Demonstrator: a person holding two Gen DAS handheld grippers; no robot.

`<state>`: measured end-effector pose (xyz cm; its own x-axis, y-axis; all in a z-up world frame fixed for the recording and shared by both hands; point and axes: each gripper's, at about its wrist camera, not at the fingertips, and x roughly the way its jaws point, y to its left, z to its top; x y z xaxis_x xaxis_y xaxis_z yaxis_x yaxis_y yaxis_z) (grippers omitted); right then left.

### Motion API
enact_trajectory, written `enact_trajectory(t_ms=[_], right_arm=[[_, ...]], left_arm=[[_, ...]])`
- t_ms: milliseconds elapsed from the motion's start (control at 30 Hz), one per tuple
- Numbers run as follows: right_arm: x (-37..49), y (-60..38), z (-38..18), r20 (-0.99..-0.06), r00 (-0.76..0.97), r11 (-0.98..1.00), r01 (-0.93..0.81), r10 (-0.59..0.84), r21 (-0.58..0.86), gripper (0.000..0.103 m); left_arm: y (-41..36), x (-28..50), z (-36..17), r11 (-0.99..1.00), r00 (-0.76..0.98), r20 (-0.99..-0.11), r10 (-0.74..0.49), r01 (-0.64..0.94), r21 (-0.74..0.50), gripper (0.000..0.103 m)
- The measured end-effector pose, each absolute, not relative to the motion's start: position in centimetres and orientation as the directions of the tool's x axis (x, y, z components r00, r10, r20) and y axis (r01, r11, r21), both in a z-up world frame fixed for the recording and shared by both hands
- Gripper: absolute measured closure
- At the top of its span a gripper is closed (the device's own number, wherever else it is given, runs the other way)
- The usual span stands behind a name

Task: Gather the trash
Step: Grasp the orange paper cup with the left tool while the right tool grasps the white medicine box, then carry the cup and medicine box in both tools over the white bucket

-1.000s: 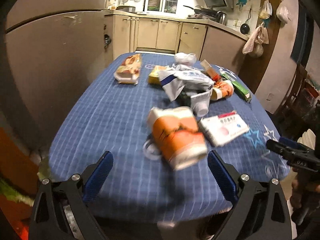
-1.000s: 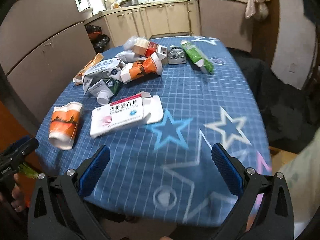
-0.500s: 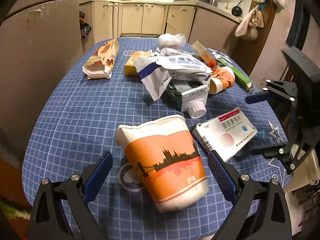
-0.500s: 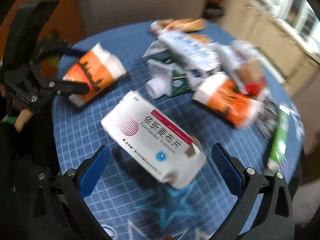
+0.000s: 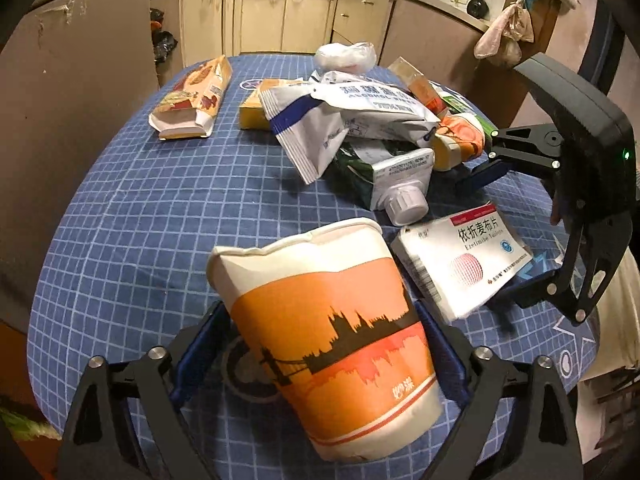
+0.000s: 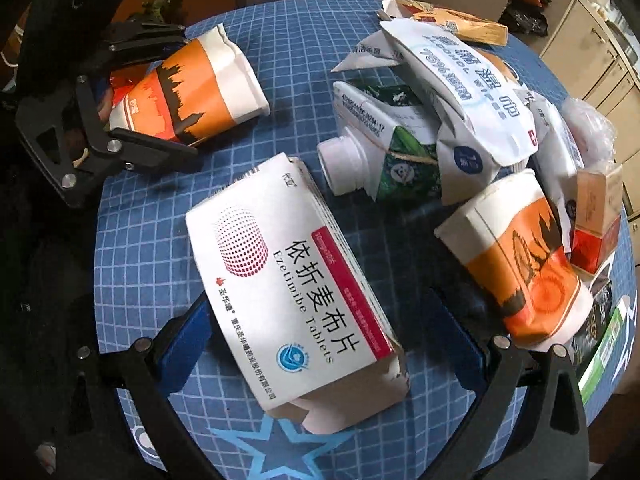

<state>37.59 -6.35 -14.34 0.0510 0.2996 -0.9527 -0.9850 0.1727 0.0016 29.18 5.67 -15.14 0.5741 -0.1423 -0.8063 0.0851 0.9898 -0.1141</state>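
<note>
Blue tablecloth (image 5: 168,208) | left gripper (image 5: 320,344) fingers closing astride cup (image 5: 332,320), unpressed | right gripper (image 6: 320,332) closing astride box (image 6: 296,288)

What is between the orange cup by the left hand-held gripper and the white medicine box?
Only bare blue checked tablecloth. The right wrist view shows an open strip between the orange cup and the medicine box; they do not touch.
</note>
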Motion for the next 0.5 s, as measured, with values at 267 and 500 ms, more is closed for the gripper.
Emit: enact_trajectory(t_ms=[267,500], right_arm=[[36.6,-7.2,-13.8,-0.916,0.135,0.294,-0.956,0.378,-0.02,0.033],[32.2,-7.4,-14.2,-0.879,0.214,0.399,-0.916,0.426,-0.03,0.037]], left_arm=[[5.3,28.0,-15.1,0.994,0.625,-0.773,-0.11,0.086,-0.072,0.035],[5.2,25.9,-14.6,0.994,0.655,-0.75,-0.092,0.099,-0.035,0.038]])
